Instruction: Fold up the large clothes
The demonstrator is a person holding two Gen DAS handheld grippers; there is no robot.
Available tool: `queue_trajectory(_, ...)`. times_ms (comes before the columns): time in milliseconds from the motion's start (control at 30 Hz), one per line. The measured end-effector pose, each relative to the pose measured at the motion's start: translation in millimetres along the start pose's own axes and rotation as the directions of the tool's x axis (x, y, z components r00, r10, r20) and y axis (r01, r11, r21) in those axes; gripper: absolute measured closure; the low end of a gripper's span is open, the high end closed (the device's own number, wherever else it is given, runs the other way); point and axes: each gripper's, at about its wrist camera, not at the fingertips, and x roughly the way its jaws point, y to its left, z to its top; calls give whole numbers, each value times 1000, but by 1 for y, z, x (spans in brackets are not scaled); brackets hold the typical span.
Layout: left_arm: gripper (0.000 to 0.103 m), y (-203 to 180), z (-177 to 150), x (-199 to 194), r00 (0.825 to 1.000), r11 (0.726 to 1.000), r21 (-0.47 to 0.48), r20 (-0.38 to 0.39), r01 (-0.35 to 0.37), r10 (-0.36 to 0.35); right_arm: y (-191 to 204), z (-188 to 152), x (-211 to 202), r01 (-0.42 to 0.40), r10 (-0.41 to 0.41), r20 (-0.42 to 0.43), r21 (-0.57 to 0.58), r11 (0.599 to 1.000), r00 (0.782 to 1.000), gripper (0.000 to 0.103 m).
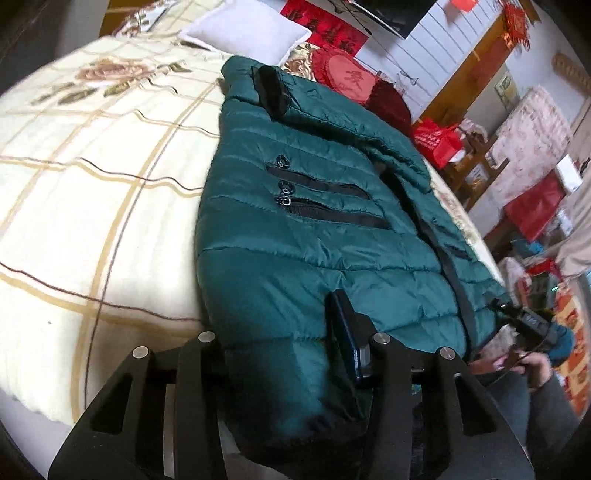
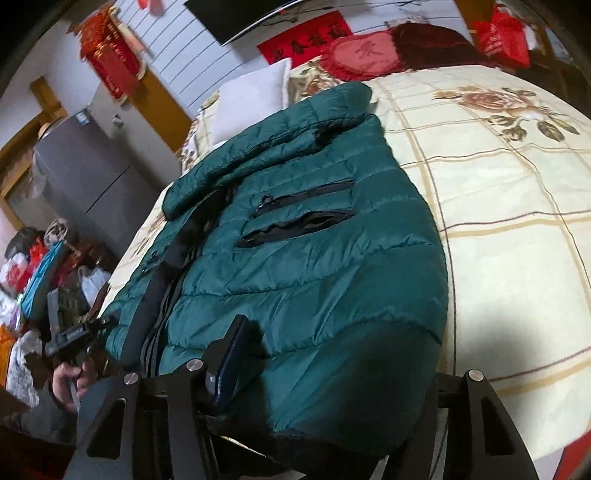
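Observation:
A dark green quilted jacket [image 1: 314, 206] lies front-up on the bed, collar away from me, black zip pockets showing; it also fills the right wrist view [image 2: 303, 266]. My left gripper [image 1: 288, 350] is at the jacket's bottom hem, and one blue-padded finger [image 1: 347, 339] lies on top of the fabric while the other is hidden under it. My right gripper [image 2: 332, 369] is at the hem's other corner, with one finger [image 2: 229, 354] on top of the cloth. Each gripper shows in the other's view, held by a hand [image 1: 532, 325] [image 2: 74, 336].
The bed has a cream blanket [image 1: 92, 177] with brown grid lines and rose prints. A white pillow [image 1: 251, 29] and red cushions [image 2: 365, 55] lie at the head. Red bags and clutter [image 1: 535, 206] stand beside the bed, and a grey fridge [image 2: 92, 184] stands on the other side.

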Motion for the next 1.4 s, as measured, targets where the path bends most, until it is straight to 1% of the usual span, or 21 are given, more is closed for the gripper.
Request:
queue_trajectory(33,62,-3,-1,1,1000,1000,12,3,-24,24,1,0,0,18,-18,0,3,1000,1000,45)
queue_trajectory(100,62,-6,-2,2,999,999,28,8,-43,43,3,0,-1,46,-46,2,11,999,999,45)
queue_trajectory(267,62,-5,-1,4,998,998,34,9,-58,57,7,3,1,125,-125,-6,5,992,992,46)
queue_trajectory(333,63,-8,-2,4,997,996,48,16,-79,79,13,4,4,191,-192,-15,-34,981,981,47)
queue_trajectory(367,64,-11,-3,5,995,993,65,21,-101,100,18,4,6,223,-224,-17,-60,973,974,47)
queue_trajectory(400,70,-14,-5,5,992,989,79,26,-122,120,25,2,9,266,-270,-20,-104,958,963,47)
queue_trajectory(433,76,-15,-6,5,990,986,87,33,-141,139,29,1,11,291,-296,-20,-130,948,955,52)
queue_trajectory(467,80,-17,-5,3,988,985,90,40,-149,146,32,0,12,299,-305,-18,-151,942,952,66)
queue_trajectory(500,86,-18,-2,0,987,983,96,54,-156,152,35,0,11,293,-299,-12,-166,942,954,71)
queue_trajectory(533,87,-19,0,-4,986,983,97,64,-157,151,36,0,10,309,-314,-4,-174,935,949,79)
queue_trajectory(567,87,-20,2,-8,987,983,99,73,-152,145,38,0,7,330,-335,5,-186,925,942,83)
queue_trajectory(667,89,-22,7,-19,982,981,103,110,-162,150,51,0,0,396,-397,46,-238,887,917,86)
queue_trajectory(800,91,-21,12,-31,976,980,88,140,-179,165,67,0,-7,445,-440,78,-253,859,895,87)
queue_trajectory(933,92,-21,20,-45,969,976,82,160,-204,189,83,3,-14,464,-455,99,-267,845,885,87)
queue_trajectory(1033,92,-26,27,-61,963,972,98,186,-215,194,90,7,-25,455,-441,114,-248,855,890,88)
queue_trajectory(1133,92,-29,32,-75,961,972,107,204,-209,185,97,10,-41,449,-429,134,-236,862,893,88)
queue_trajectory(1267,92,-27,30,-94,960,975,106,224,-196,169,104,11,-60,439,-408,172,-223,870,896,88)
queue_trajectory(1400,92,-25,22,-106,959,975,108,231,-193,165,109,2,-71,442,-400,213,-223,869,892,88)
